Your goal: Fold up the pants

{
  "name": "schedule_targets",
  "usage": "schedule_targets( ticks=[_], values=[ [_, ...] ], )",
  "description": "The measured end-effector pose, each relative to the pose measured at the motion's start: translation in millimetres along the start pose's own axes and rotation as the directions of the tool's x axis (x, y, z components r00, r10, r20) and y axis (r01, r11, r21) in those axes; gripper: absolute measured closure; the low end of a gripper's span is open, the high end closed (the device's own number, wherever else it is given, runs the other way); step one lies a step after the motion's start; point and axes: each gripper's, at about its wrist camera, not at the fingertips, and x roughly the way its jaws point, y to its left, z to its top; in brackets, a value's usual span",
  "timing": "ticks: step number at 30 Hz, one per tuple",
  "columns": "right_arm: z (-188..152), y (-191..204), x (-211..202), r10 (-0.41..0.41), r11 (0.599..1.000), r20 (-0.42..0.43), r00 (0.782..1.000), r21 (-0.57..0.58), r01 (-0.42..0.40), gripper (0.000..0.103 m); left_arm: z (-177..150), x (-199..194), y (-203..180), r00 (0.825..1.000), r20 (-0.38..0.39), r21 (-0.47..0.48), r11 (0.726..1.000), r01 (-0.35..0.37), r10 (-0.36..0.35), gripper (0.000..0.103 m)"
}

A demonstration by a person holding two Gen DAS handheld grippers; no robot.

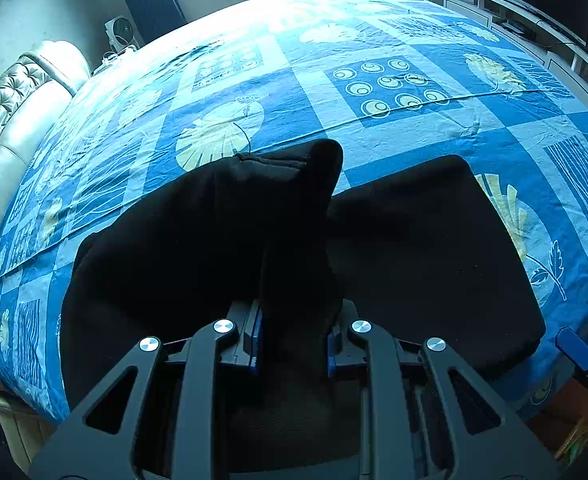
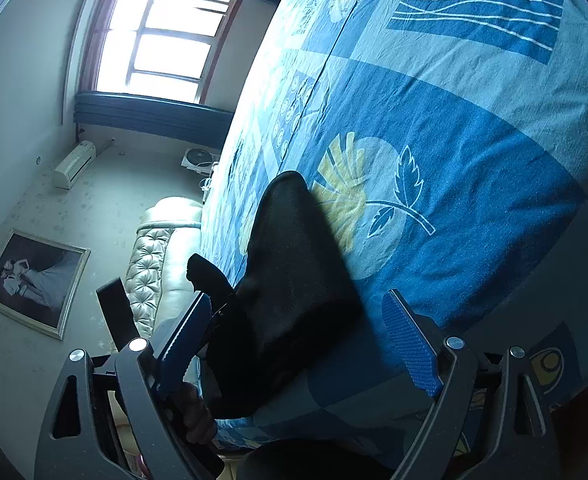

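Black pants lie partly folded on the blue patterned bed sheet near the bed's near edge. My left gripper is shut on a raised fold of the black pants, which stands up above the flat folded part to its right. In the right wrist view the pants lie on the sheet, between my spread fingers. My right gripper is open with its blue pads apart, tilted sideways at the bed's edge. Its blue fingertip shows in the left wrist view.
A tufted cream headboard stands at the bed's left. A white shelf unit with a screen runs along the far right. A window, a wall air conditioner and a framed picture are in the right wrist view.
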Motion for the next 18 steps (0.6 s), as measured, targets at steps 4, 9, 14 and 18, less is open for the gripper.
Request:
schedule_targets(
  ticks=[4,9,14,18],
  values=[
    [0,-7,-3,-0.005,1.0,0.004,1.0,0.012,0.005,0.017,-4,6,-11,0.999,0.006,0.035,0.998,-0.045,0.045,0.082],
    [2,-4,-14,-0.015,1.0,0.028,0.999,0.001,0.015,0.017,-8,10,-21,0.997,0.019,0.064,0.995,-0.074,0.073,0.08],
    [5,11,-24,-0.021,0.999,0.051,0.999,-0.047,0.023,0.017,-10,0,-21,0.999,0.039,0.055,0.998,0.012,-0.014,0.071],
    [5,26,-27,-0.034,0.995,0.052,0.998,-0.091,0.038,0.017,-19,-30,-21,0.978,0.073,0.051,0.98,0.192,-0.196,0.044]
  ],
)
